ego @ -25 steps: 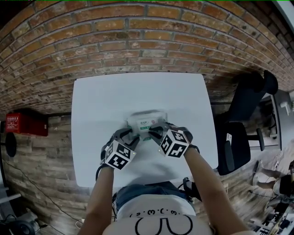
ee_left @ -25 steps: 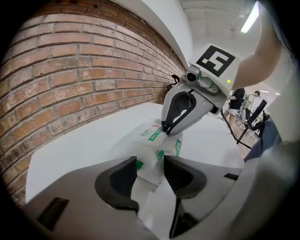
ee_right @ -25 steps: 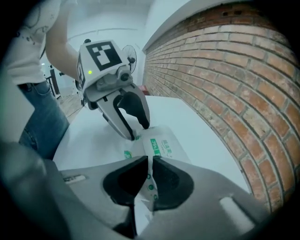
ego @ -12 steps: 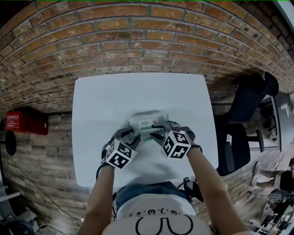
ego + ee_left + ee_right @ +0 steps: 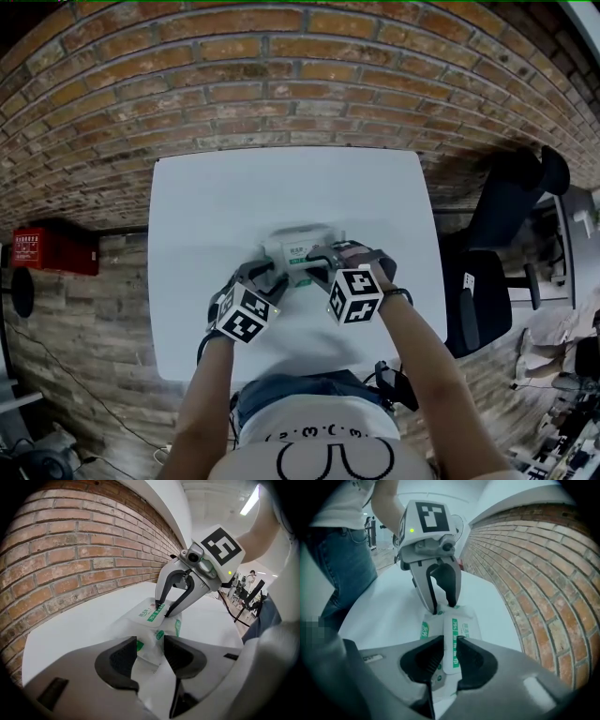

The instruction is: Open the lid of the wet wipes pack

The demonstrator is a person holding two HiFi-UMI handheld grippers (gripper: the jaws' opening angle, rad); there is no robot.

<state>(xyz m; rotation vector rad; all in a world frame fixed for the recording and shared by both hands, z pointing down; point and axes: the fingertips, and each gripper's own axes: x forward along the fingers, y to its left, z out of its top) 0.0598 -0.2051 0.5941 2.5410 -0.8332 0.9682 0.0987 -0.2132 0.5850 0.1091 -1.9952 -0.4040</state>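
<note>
The wet wipes pack, white with green print, lies mid-table. My left gripper is at its near-left end. In the left gripper view the jaws are shut on that end's crimped film. My right gripper stands over the pack from the right, pointing steeply down. Its jaws have just been opening and now straddle the narrow lid, which runs between the pads without a visible squeeze. Seen from the left gripper view, the right fingertips rest on the pack's top.
The white table butts against a brick wall. A black office chair stands to the right and a red box to the left. The person's body is at the near table edge.
The right gripper has rolled about its own axis, so its marker cube shows a different face, and its jaws stand wider. The left gripper and the pack have stayed put.
</note>
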